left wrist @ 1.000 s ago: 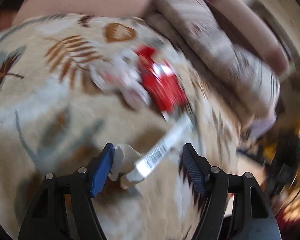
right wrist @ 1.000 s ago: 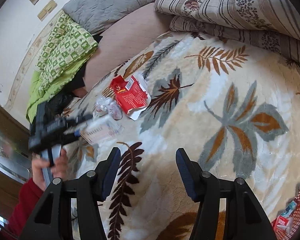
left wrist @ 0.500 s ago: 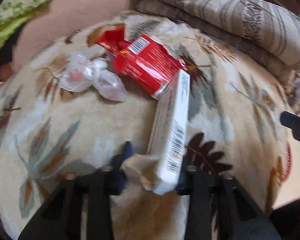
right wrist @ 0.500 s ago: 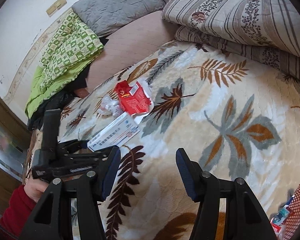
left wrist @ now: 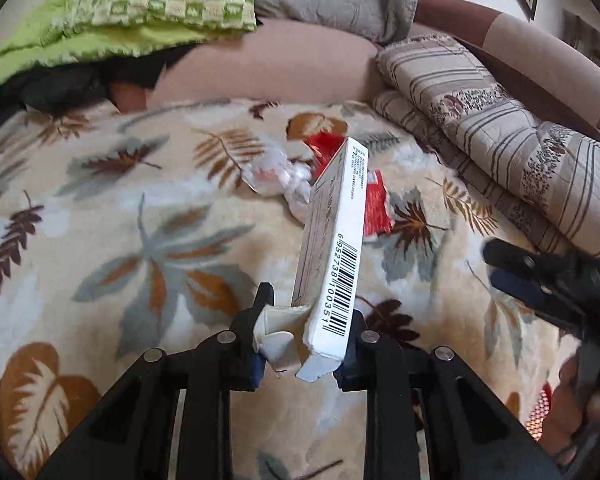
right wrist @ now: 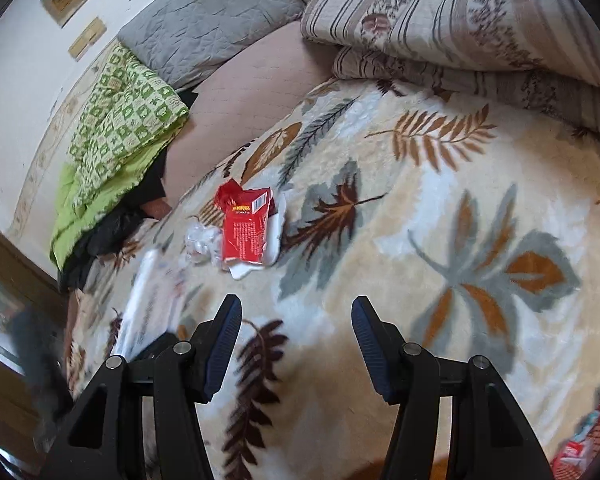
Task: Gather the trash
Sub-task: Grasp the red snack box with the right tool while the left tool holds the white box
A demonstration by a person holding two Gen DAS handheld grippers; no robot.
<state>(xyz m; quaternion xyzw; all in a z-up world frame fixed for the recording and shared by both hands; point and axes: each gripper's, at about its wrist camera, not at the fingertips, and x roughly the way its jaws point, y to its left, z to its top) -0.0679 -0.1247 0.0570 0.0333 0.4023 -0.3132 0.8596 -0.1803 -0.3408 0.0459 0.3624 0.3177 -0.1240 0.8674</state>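
Left gripper (left wrist: 306,344) jaws, open a second ago, now clench the white box (left wrist: 332,248), lifted off the bed (left wrist: 100,240); right gripper (right wrist: 296,344) jaws released, empty.

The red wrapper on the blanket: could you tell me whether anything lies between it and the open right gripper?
Nothing visible: only bare leaf-print blanket separates the right gripper from the red wrapper. The crumpled clear plastic sits beside it.

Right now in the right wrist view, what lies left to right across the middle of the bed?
Green checked blanket → crumpled clear plastic wrapper → red packet → large grey and orange leaf print on the blanket.
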